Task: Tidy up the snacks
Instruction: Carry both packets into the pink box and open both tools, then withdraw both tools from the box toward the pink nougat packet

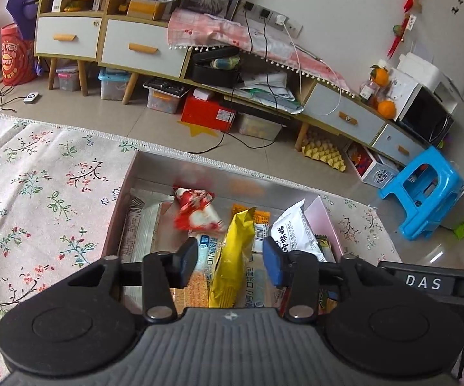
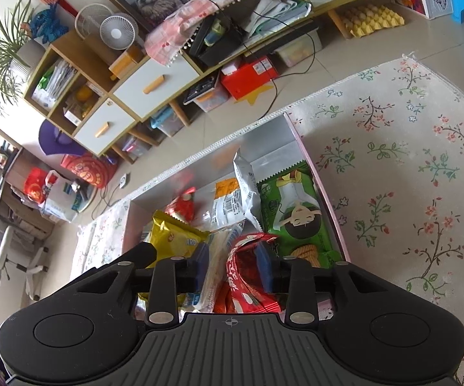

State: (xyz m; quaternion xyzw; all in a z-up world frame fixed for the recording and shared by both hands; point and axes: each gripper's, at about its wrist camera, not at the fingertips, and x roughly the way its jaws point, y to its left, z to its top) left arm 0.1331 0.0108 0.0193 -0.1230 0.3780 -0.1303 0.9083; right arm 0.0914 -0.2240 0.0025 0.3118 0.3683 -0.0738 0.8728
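A pink box (image 1: 129, 177) lined in silver sits on a flowered cloth (image 1: 39, 193) and holds several snack packets. In the left wrist view my left gripper (image 1: 230, 263) hangs open over the box. An upright yellow packet (image 1: 232, 257) stands between its blue pads without touching them. Beyond it lie a red packet (image 1: 196, 212) and a white packet (image 1: 293, 228). In the right wrist view my right gripper (image 2: 232, 267) is open over the same box (image 2: 312, 167). A red packet (image 2: 245, 276) and a clear striped packet (image 2: 216, 257) stand loosely between its fingers. A green packet (image 2: 296, 218) lies to the right.
The other gripper's black body (image 1: 425, 283) sits close at the right of the left wrist view. Beyond the cloth is tiled floor, with a low cabinet (image 1: 135, 48), storage bins, cables and a blue stool (image 1: 425, 189).
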